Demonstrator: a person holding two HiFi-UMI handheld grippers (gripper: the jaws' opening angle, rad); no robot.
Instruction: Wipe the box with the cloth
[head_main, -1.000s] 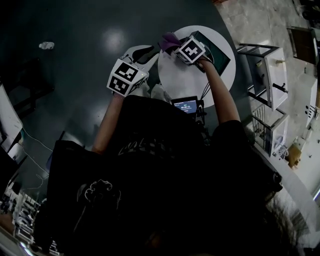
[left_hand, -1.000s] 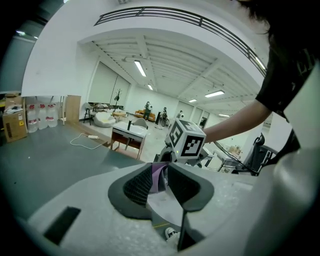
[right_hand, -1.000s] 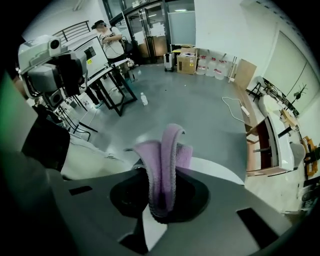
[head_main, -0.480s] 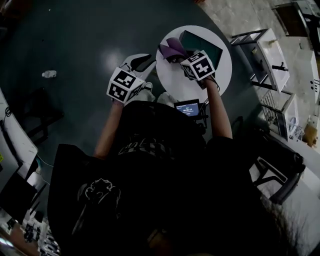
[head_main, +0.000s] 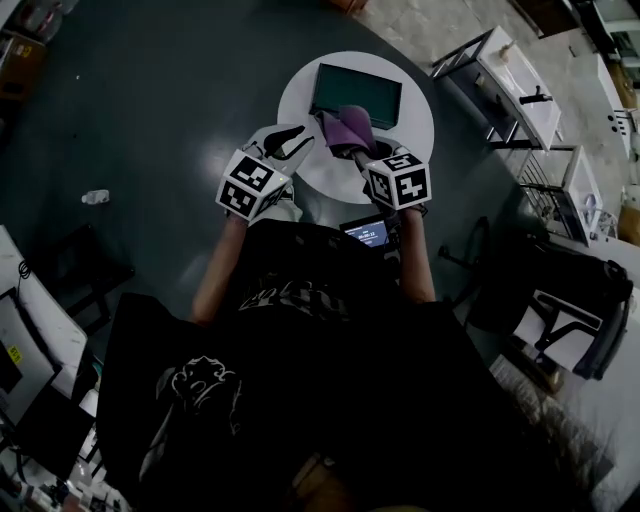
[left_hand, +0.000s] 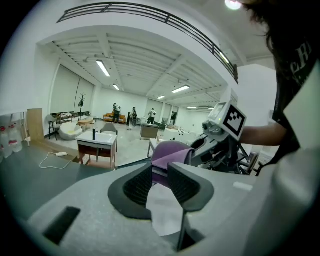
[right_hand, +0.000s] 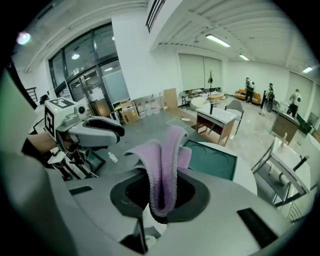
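A dark green flat box (head_main: 356, 95) lies on the far half of a round white table (head_main: 300, 100). My right gripper (head_main: 366, 150) is shut on a folded purple cloth (head_main: 347, 128), which it holds just above the table near the box's near edge. In the right gripper view the cloth (right_hand: 162, 165) sticks up out of the right gripper (right_hand: 162, 197), with the box (right_hand: 210, 160) beyond it. My left gripper (head_main: 293, 136) hovers at the table's left edge, open, with nothing between its jaws. In the left gripper view, past the left gripper (left_hand: 159, 187), I see the cloth (left_hand: 170, 152).
A small lit screen (head_main: 365, 233) sits near the person's body, below the table. White desks (head_main: 520, 75) and a wire rack stand at the right, and a black chair (head_main: 560, 310) lower right. A small bottle (head_main: 93, 197) lies on the dark floor at the left.
My right gripper has drawn back with the cloth from over the box to the table's near side, leaving the box uncovered. The left gripper has stayed at the table's left edge.
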